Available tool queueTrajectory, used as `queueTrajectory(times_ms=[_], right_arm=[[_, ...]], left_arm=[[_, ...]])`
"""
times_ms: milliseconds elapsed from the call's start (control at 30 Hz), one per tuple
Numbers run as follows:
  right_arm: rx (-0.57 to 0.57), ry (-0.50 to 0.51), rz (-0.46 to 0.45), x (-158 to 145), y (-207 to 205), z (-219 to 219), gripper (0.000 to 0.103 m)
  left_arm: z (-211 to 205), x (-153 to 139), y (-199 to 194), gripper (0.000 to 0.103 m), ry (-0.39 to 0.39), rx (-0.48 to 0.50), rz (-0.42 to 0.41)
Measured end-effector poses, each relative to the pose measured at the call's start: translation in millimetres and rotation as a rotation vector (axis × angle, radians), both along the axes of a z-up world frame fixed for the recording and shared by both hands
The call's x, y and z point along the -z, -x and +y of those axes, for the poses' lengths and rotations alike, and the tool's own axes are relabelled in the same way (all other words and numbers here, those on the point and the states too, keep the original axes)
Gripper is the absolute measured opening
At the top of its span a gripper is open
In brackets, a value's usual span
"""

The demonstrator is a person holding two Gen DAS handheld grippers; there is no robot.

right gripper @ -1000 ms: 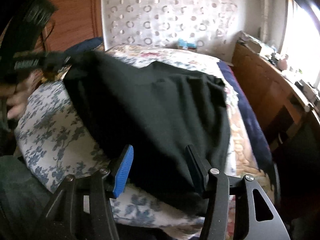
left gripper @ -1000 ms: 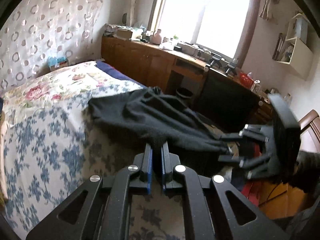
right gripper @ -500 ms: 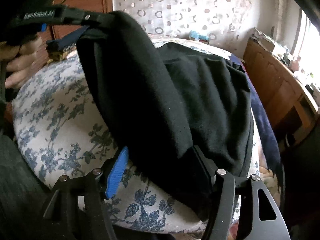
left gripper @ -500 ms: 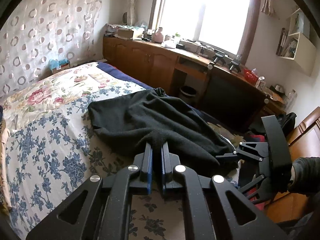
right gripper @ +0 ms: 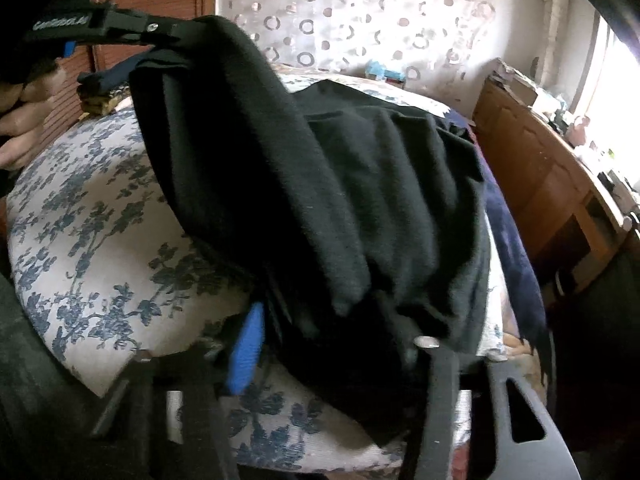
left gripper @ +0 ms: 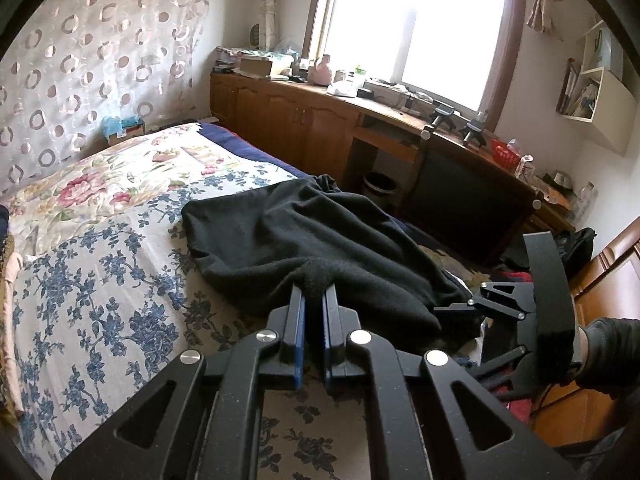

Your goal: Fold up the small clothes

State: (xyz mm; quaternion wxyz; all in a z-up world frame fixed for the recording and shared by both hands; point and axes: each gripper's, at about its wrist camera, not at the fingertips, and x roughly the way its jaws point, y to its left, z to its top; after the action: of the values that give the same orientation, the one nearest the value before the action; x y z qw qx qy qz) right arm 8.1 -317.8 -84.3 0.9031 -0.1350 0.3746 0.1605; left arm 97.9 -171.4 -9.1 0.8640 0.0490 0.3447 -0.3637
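Note:
A black garment (left gripper: 304, 232) lies spread on the floral bedspread (left gripper: 100, 280), its near part hanging over the bed's corner. My left gripper (left gripper: 314, 284) is shut on a bunched edge of it, lifted off the bed; the right wrist view shows the same gripper (right gripper: 176, 32) at the top left, holding up a raised fold (right gripper: 248, 152). My right gripper (right gripper: 332, 336) is low at the bed's corner, jaws wide apart, with the hanging cloth draped between the blue pad (right gripper: 248, 344) and the other finger, which is mostly covered. In the left wrist view the right gripper (left gripper: 460, 332) sits at the garment's right end.
A wooden desk and cabinets (left gripper: 320, 120) with clutter run under the window. A dark chair (left gripper: 460, 204) stands at the desk and a bin (left gripper: 378, 184) is under it. A person's hand (right gripper: 20, 120) holds the left gripper. A patterned curtain (left gripper: 80, 60) covers the wall behind the bed.
The left gripper has raised its edge of the garment into a taller fold. The right gripper has moved closer in, so the hanging cloth lies deeper between its fingers.

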Motion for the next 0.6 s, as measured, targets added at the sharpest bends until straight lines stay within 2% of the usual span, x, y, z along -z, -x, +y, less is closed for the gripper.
queueTrajectory(times_ms=[67,167,367,600], right_arm=[[0.008,0.001,0.002,-2,-1,-3,0.026],[0.008,0.007,-0.003,-8,-2,-2,0.015],[0.013,0.031,-0.091,-40,-6,1,0.012],[0.011,0.021,-0.21,-88,-38,3,0.012]], left_arm=[[2,1,0,0.008,0.003,0.0,0.004],[4,3,0,0.008,0.009,-0.002,0.012],[11,2,-5,0.008,0.011,-0.033,0.005],[14,-4,-30,0.008,0.008,-0.06,-0.015]])
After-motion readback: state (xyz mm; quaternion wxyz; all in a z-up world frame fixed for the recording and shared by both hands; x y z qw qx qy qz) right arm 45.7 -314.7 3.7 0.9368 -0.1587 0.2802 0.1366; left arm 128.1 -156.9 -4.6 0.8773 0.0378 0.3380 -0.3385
